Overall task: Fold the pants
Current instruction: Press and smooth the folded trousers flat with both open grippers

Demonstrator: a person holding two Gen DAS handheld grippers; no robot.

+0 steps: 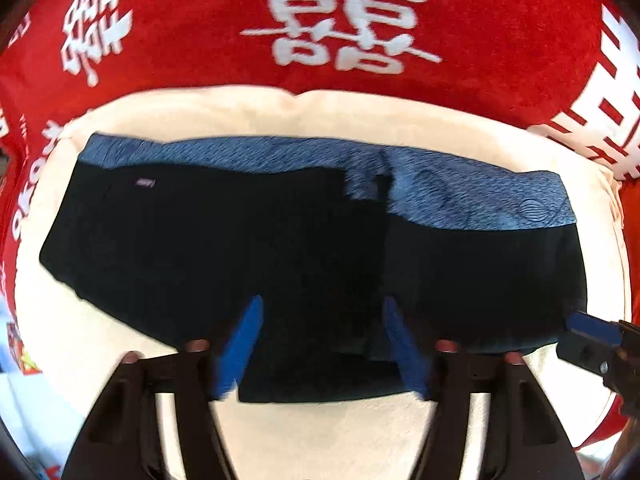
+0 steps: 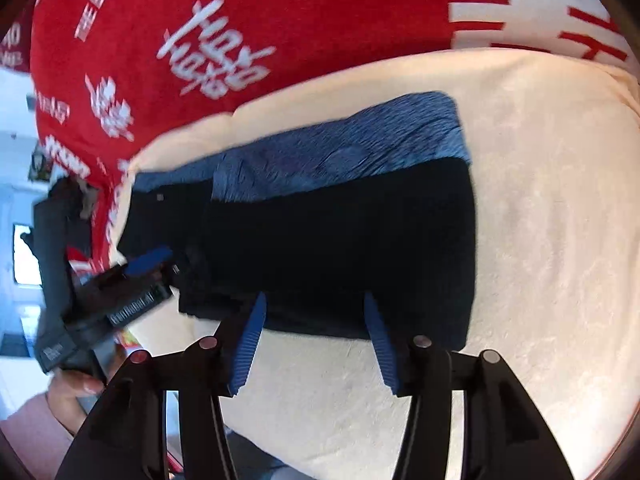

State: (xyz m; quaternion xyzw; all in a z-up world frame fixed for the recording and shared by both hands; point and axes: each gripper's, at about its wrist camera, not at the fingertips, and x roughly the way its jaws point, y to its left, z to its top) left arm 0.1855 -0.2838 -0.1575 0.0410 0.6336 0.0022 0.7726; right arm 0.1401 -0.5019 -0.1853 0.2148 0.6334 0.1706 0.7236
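Left wrist view: the left gripper [image 1: 322, 300] hovers with jaws apart, grasping nothing, above the near edge of the folded dark pants [image 1: 248, 248], which lie on a cream cushion [image 1: 320, 432], the right gripper [image 2: 312, 298] likewise released, a red blanket [image 1: 180, 48] beyond.

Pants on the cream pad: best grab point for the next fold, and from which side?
Judging by the pose, grip the near hem edge of the pants, coming from above on the near side. The black fabric lies flat in layers on the cream pad, so only the edges offer a lip to pinch. The left gripper and right gripper both stand open over that edge, holding nothing.
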